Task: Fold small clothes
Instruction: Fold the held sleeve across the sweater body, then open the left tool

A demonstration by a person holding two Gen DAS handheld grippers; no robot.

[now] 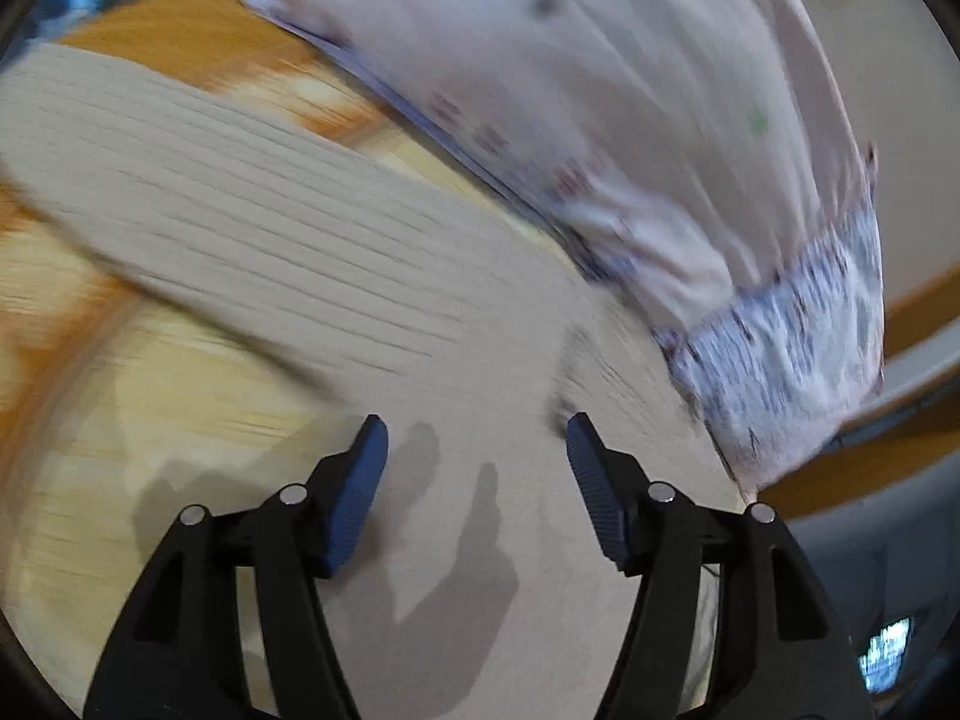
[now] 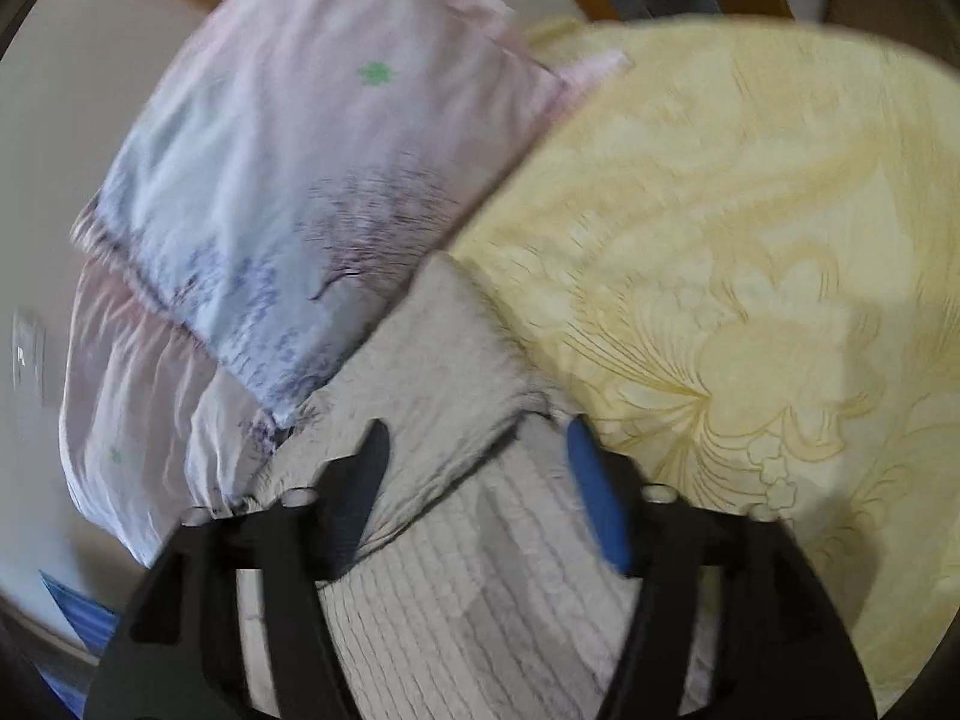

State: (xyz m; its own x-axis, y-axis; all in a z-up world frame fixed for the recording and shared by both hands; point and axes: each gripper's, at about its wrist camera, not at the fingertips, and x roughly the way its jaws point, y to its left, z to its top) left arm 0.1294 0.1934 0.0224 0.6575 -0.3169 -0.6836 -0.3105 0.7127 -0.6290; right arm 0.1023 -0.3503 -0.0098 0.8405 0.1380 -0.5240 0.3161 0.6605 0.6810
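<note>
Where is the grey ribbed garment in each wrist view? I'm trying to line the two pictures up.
Left wrist: grey ribbed garment spreads across the centre, running under the open left gripper.
Right wrist: it fills the lower centre, between the fingers of the open right gripper.
Shared landmark: the pink-and-blue printed garment, lying beside the grey one.

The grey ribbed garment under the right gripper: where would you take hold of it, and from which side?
Probably at the folded corner of the grey ribbed garment, which lies just ahead of the open right gripper. Come straight forward and down from the near side, since the pink printed garment lies to the left and the yellow floral cloth to the right.
</note>
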